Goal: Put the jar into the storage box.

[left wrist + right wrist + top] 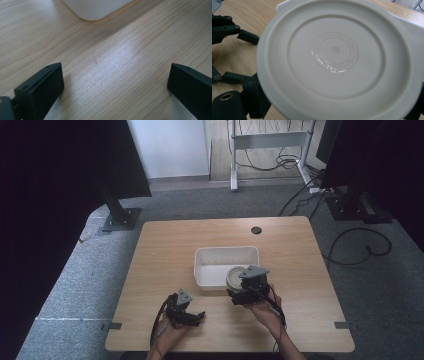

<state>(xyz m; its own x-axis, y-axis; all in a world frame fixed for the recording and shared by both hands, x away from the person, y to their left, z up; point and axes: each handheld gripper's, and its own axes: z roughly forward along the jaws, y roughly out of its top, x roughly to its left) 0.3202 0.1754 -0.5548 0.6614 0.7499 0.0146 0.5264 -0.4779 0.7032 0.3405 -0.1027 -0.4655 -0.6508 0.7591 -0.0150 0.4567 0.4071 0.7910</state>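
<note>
A round white lid (334, 57) with raised lettering at its centre is held face-on between the jaws of my right gripper (337, 105), which is shut on its rim. From above, the lid (234, 277) hangs at the front right corner of a white rectangular tub (226, 254), with the right gripper (244, 289) just behind it. My left gripper (196, 316) rests low at the table's front left, jaws open and wide apart over bare wood (116, 75). A corner of the tub (95, 10) lies ahead of it.
The wooden table (165, 255) has a dark cable hole (256, 230) near its far edge. Black stands (120, 215) and loose cables (360, 245) sit on the grey carpet around it. The left gripper (227, 27) lies beyond the lid in the right gripper view.
</note>
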